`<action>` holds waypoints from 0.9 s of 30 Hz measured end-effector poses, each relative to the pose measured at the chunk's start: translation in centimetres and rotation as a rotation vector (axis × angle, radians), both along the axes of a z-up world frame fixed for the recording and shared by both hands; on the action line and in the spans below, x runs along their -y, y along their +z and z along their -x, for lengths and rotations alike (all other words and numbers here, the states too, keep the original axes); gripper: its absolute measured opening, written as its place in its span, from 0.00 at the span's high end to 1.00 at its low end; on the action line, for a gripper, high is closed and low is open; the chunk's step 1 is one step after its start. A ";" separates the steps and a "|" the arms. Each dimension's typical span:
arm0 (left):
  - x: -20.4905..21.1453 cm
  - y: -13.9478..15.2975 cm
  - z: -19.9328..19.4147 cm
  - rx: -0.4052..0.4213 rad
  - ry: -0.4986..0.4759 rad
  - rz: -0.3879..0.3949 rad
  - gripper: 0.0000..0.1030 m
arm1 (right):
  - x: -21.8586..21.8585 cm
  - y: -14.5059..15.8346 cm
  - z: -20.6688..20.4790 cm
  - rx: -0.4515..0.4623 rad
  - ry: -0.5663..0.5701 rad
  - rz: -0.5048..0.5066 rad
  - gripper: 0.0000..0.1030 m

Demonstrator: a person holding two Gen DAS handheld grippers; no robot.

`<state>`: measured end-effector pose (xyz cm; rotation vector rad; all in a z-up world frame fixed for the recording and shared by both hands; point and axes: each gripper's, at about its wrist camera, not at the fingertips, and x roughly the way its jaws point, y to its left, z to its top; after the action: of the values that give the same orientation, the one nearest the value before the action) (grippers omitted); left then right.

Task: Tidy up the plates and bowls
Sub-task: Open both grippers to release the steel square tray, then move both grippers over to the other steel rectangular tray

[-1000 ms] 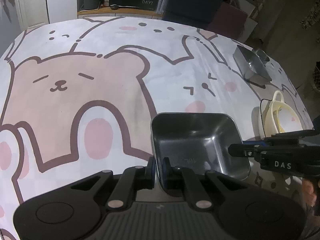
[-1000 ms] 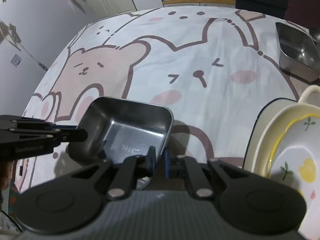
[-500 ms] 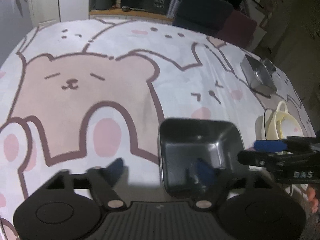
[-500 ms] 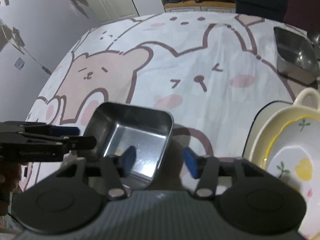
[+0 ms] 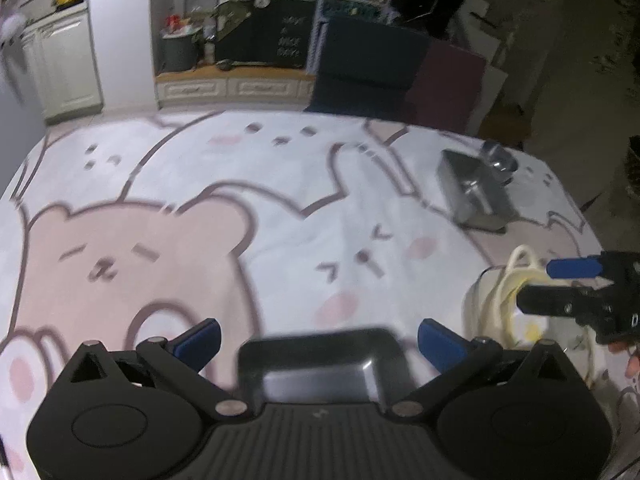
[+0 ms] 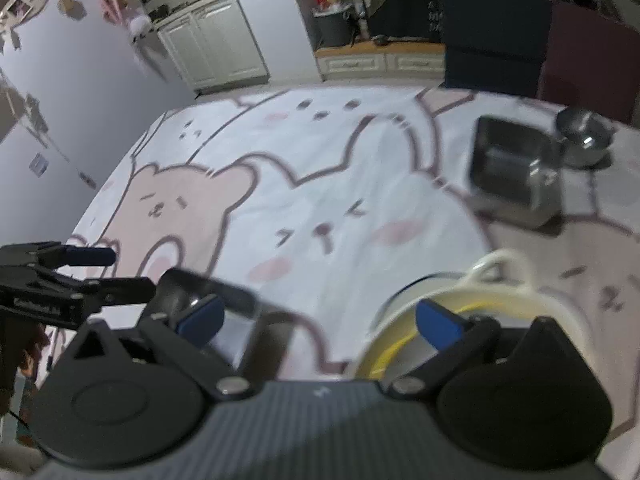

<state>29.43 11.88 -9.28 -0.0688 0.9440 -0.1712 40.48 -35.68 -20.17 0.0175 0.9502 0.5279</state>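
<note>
Left gripper [image 5: 318, 338]: jaws are spread wide, having just been opening; nothing is pressed by the blue pads [image 5: 198, 340].
Right gripper [image 6: 318, 320]: jaws are likewise released, having just been opening; nothing is gripped.
Dark metal tray [image 5: 320, 364]: it is set on the surface directly beneath the left jaws, free of both pads; in the right wrist view it is seen at lower left, by the left-hand pad.
Cream handled dish [image 6: 472, 300]: it is placed just right of the dark tray, with a yellow-rimmed plate [image 6: 384, 354] nested inside it.
Steel tray [image 6: 516, 176]: it is located well apart, toward the far right edge.
Round steel bowl [image 6: 586, 138]: it is found just beyond the steel tray.
Surface [image 5: 280, 216]: it is covered by a cartoon bear cloth.
</note>
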 end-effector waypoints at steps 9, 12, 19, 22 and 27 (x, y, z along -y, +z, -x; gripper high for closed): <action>8.3 1.1 -4.5 0.037 -0.093 0.053 0.00 | 8.6 2.3 -4.9 0.085 -0.084 0.031 0.00; 10.7 0.8 -6.4 0.042 -0.120 0.052 0.00 | 11.0 2.1 -7.0 0.089 -0.117 0.044 0.00; 14.3 -0.5 -10.9 0.052 -0.150 0.062 0.00 | 15.6 -0.6 -12.0 -0.020 -0.286 -0.054 0.03; 14.9 -1.2 -12.7 0.047 -0.147 0.069 0.00 | 17.1 -2.8 -13.7 -0.139 -0.392 -0.174 0.15; 14.9 -2.4 -14.7 0.038 -0.134 0.065 0.00 | 17.4 -6.7 -15.2 -0.313 -0.493 -0.333 0.29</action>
<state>44.11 -3.04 -11.71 -0.0615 0.9057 -0.3260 55.64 -53.04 -26.88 0.6348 1.1063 0.2206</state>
